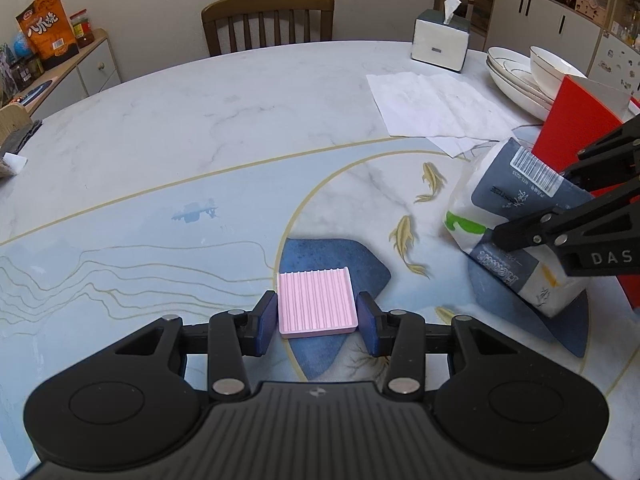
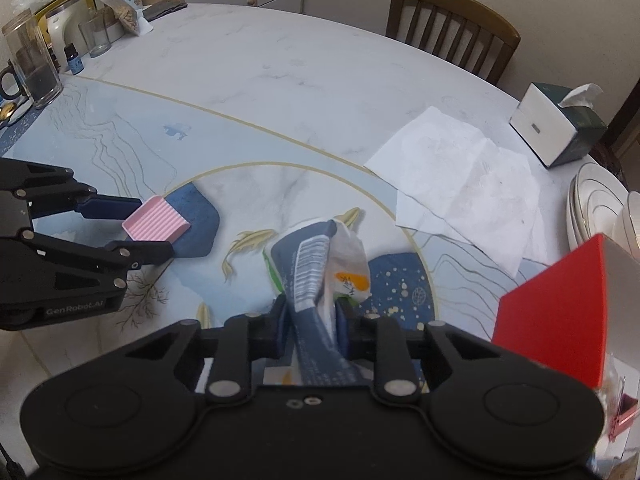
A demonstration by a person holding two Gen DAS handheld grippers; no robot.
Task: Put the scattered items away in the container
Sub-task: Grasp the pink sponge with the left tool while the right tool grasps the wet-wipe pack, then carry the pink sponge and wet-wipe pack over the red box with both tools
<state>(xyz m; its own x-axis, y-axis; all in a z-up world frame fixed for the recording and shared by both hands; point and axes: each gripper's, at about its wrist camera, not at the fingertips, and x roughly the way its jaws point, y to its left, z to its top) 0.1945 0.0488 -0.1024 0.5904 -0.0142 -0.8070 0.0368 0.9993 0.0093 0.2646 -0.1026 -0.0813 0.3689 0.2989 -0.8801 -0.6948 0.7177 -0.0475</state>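
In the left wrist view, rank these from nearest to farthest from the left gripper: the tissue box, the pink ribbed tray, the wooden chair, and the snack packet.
From the left gripper:
1. Pink ribbed tray, between its fingers.
2. Snack packet, off to the right, held by the right gripper.
3. Tissue box, far right on the table.
4. Wooden chair, beyond the table's far edge.

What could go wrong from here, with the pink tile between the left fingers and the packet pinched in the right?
1. The left gripper only straddles the pink ridged tile, which looks flat on the table; a gap shows at one pad, so closing may skid it.
2. The right gripper pinches the soft packet at one end; it may sag, or snag on the red box wall.
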